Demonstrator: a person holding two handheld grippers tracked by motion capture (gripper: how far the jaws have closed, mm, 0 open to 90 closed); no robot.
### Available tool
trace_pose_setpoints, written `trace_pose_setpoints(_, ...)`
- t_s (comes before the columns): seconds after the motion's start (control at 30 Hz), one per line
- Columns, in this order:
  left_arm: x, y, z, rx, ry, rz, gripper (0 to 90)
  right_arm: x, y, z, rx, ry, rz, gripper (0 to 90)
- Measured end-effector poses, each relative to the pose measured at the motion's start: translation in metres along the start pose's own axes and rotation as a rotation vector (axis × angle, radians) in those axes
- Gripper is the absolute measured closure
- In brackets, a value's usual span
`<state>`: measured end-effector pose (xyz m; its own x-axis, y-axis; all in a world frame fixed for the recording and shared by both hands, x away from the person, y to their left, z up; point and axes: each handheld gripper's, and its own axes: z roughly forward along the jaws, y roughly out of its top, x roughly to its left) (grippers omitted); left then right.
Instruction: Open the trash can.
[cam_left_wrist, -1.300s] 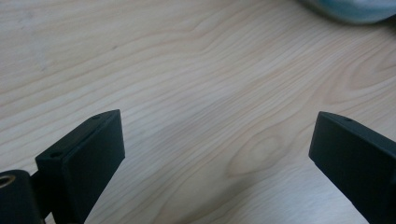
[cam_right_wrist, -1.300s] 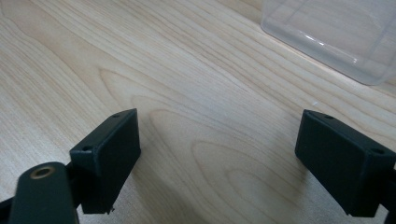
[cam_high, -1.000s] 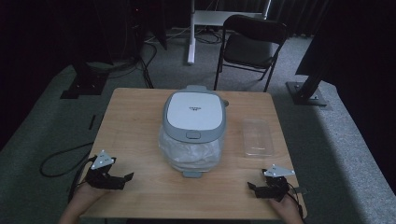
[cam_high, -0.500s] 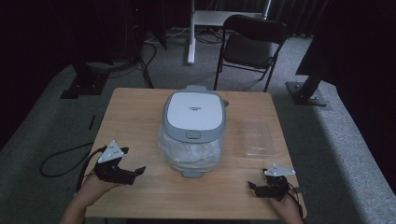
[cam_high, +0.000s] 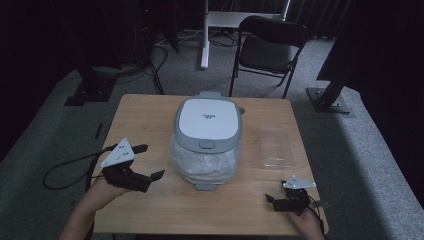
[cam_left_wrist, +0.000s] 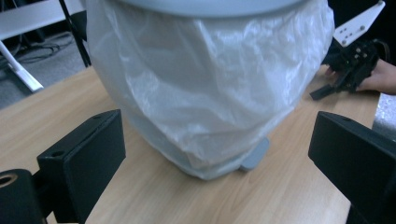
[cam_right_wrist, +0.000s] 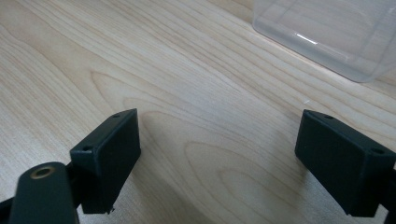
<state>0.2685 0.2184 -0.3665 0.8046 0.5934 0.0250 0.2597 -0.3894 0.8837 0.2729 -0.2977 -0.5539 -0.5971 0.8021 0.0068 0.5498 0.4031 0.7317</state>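
A grey-and-white lidded cooker (cam_high: 207, 125) stands mid-table, its body wrapped in a clear plastic bag (cam_high: 202, 162). My left gripper (cam_high: 150, 161) is lifted off the table just left of the cooker, open and turned toward it. In the left gripper view the bagged cooker (cam_left_wrist: 205, 84) sits between and beyond the open jaws of the left gripper (cam_left_wrist: 217, 126), without contact. My right gripper (cam_high: 272, 202) rests open near the front right corner. In the right gripper view, the right gripper (cam_right_wrist: 219, 135) has only bare wood between its jaws.
A clear plastic container (cam_high: 276, 146) lies right of the cooker and also appears in the right gripper view (cam_right_wrist: 336, 32). The wooden table (cam_high: 140, 115) has free room at its left and front. A black chair (cam_high: 267, 47) stands behind it. A cable (cam_high: 65, 170) trails off the left edge.
My left gripper has risen from the table's front left and moved right toward the cooker, tilting as it went. The right gripper has stayed put.
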Motion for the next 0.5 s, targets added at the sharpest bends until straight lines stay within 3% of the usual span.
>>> trace_pose_setpoints(0.13, -0.002, 0.006, 0.002, -0.01, 0.002, 0.018, 4.8, 0.0, 0.0, 0.0, 0.0, 0.0, 0.0, 13.4)
trace_pose_setpoints(0.3, -0.006, 0.017, 0.007, -0.037, -0.026, 0.044, 4.7, 0.0, 0.0, 0.0, 0.0, 0.0, 0.0, 13.4)
trace_pose_setpoints(0.5, -0.005, 0.033, 0.013, -0.086, -0.083, 0.023, 4.8, 0.0, 0.0, 0.0, 0.001, 0.001, 0.0, 13.4)
